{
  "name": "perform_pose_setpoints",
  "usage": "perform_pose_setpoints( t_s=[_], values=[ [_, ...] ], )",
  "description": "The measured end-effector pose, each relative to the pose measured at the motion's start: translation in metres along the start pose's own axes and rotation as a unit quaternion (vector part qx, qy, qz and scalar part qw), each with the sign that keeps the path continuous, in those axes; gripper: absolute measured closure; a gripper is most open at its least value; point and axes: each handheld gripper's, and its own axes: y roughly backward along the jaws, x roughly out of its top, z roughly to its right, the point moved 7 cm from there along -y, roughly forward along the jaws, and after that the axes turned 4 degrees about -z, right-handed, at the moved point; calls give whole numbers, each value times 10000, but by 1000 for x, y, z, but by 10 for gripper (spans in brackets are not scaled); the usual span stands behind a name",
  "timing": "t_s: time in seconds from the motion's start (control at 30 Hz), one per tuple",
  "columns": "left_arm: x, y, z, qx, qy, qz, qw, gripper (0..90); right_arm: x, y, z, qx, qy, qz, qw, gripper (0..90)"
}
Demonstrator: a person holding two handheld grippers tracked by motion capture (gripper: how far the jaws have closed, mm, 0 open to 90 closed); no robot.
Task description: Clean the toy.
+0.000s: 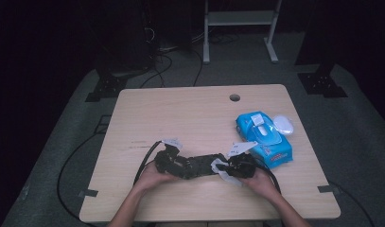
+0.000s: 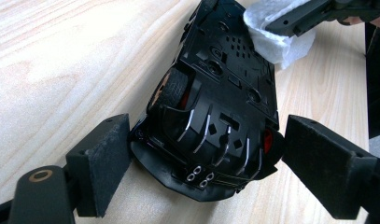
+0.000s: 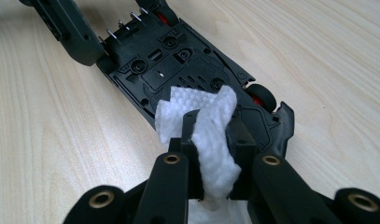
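On the pale wooden table (image 1: 180,109), a toy car (image 1: 197,166) lies overturned

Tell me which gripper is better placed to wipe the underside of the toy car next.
The right gripper: its jaws pinch the white wipe against the toy car underside, while the left gripper clamps the car's end steady.
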Motion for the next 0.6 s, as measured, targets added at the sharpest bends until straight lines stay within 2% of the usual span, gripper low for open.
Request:
perform_pose_setpoints(
  t_s=[0.17,0.23,0.27,0.4,0.6],
  values=[
    [-2,6,-5,-49,187,100,9998,159,0,0,-1,38,11,1,10000,802],
    [-1,8,-6,-110,241,190,9995,202,-1,0,-2,22,30,25,10000,802],
    [-1,7,-6,-93,228,162,9996,228,-1,1,-2,21,32,23,10000,803],
    [-3,4,-5,-220,333,36,9992,234,-1,1,-2,49,32,28,10000,804],
    [-3,-1,-4,-178,436,-8,9989,234,-2,2,-6,53,81,56,9999,808]
  ],
)
